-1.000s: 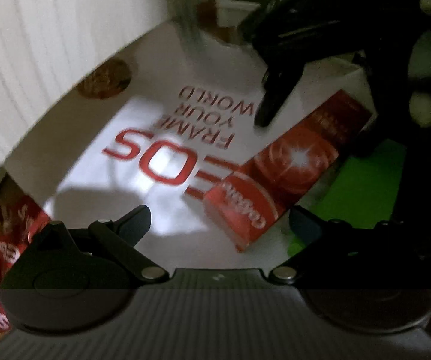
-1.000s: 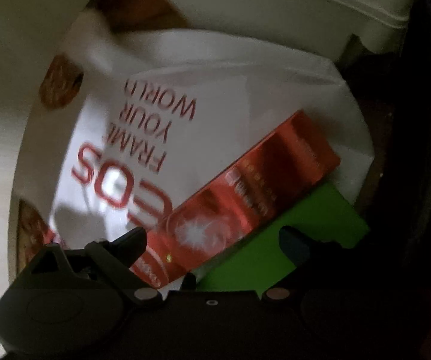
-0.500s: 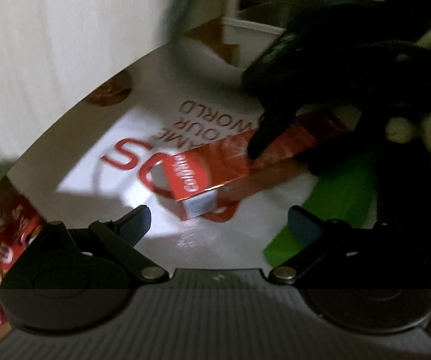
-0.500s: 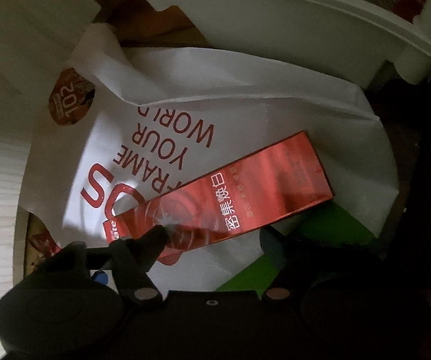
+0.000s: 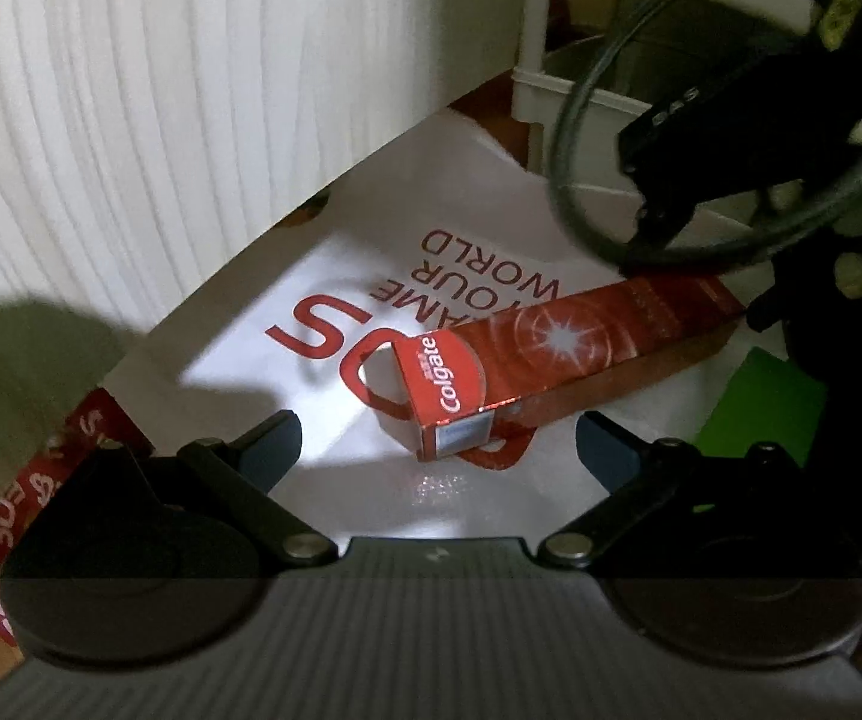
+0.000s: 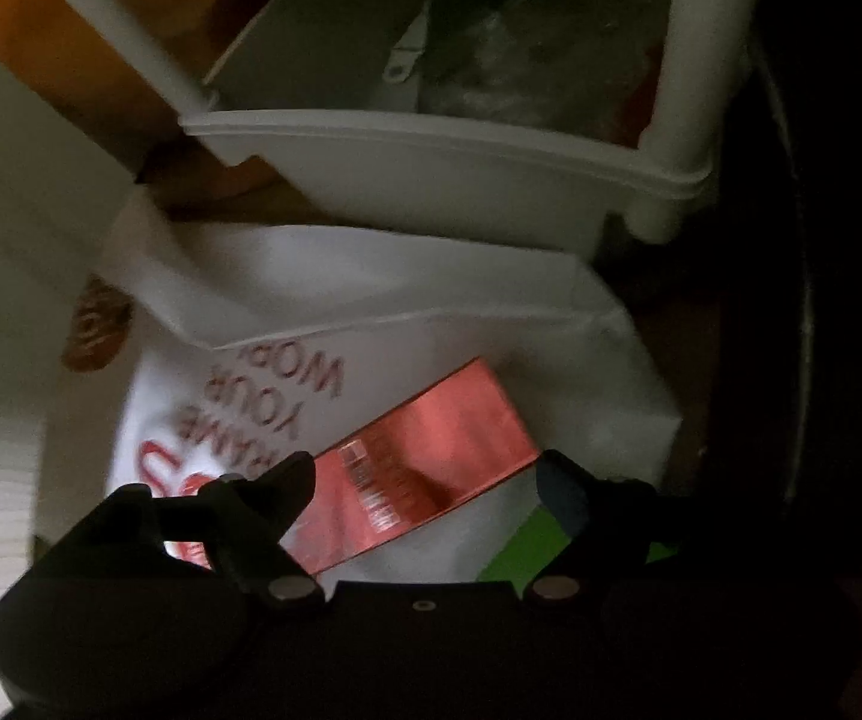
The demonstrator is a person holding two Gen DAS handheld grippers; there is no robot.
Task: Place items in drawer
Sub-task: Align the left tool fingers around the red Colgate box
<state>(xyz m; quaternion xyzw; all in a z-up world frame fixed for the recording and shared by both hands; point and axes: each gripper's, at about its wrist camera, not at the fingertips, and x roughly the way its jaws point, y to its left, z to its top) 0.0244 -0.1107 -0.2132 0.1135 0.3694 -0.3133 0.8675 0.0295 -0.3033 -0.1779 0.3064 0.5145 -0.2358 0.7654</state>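
Note:
A red Colgate toothpaste box (image 5: pixel 551 360) lies on a white bag printed "FRAME YOUR WORLD" (image 5: pixel 371 252). My left gripper (image 5: pixel 437 444) is open and empty, with the box's near end between and just beyond its fingertips. My right gripper (image 6: pixel 425 480) is open, with the same red box (image 6: pixel 431 450) lying beyond its fingertips, apart from them. In the left wrist view the right gripper (image 5: pixel 659 222) hangs above the far end of the box. A white drawer bin (image 6: pixel 431 162) stands open beyond the bag.
A green flat item (image 5: pixel 761 408) lies under the bag's right edge, and shows in the right wrist view (image 6: pixel 527 552). A white ribbed wall (image 5: pixel 131 90) is at the left. A black cable (image 5: pixel 581 120) loops above the bag. The bin holds crumpled plastic (image 6: pixel 521 60).
The toothpaste box has turned so that its near end points at my left gripper. My right gripper has let go of it and lifted away toward the drawer bin. The left gripper stayed open.

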